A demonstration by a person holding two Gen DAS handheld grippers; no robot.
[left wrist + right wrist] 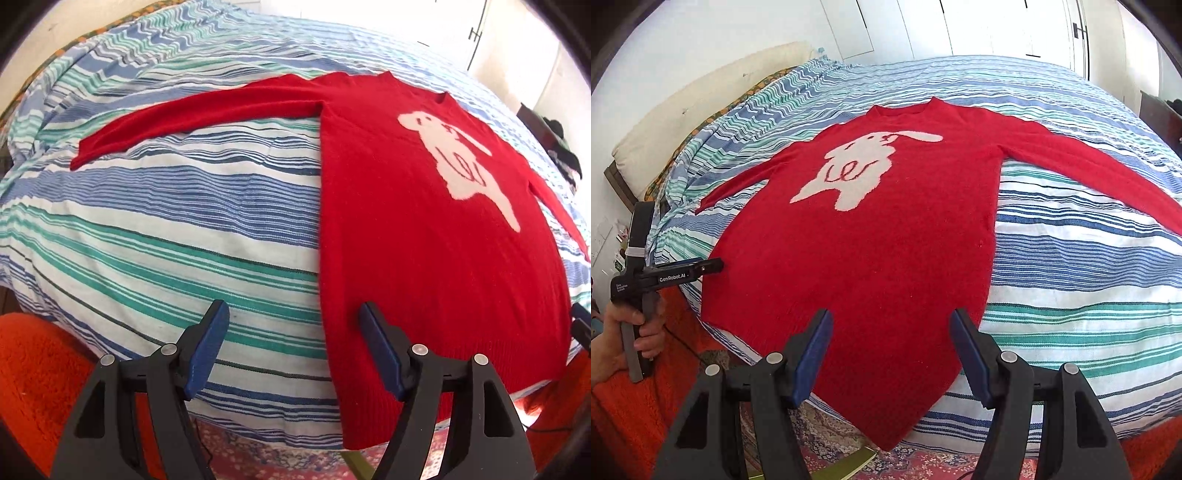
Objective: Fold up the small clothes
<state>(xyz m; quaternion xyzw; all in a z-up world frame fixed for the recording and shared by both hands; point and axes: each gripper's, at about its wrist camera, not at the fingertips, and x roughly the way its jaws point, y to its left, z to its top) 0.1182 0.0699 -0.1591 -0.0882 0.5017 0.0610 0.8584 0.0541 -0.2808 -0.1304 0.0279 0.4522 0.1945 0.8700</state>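
Observation:
A red sweater (406,258) with a white animal motif (461,162) lies flat, front up, on a striped bedcover (166,229), both sleeves spread out. In the left wrist view my left gripper (293,314) hovers open over the sweater's lower left side edge, with nothing pressed between its pads. In the right wrist view the sweater (868,258) fills the middle. My right gripper (890,321) stands open above the hem near the lower right corner, holding nothing. A hand (624,332) holds the left gripper (714,265) beside the sweater's left edge.
The bed's near edge drops to an orange rug (37,369) and a patterned carpet (831,424). A cream headboard cushion (701,99) lies at the far left. White doors (997,26) stand behind the bed, and dark furniture (554,136) sits to the right.

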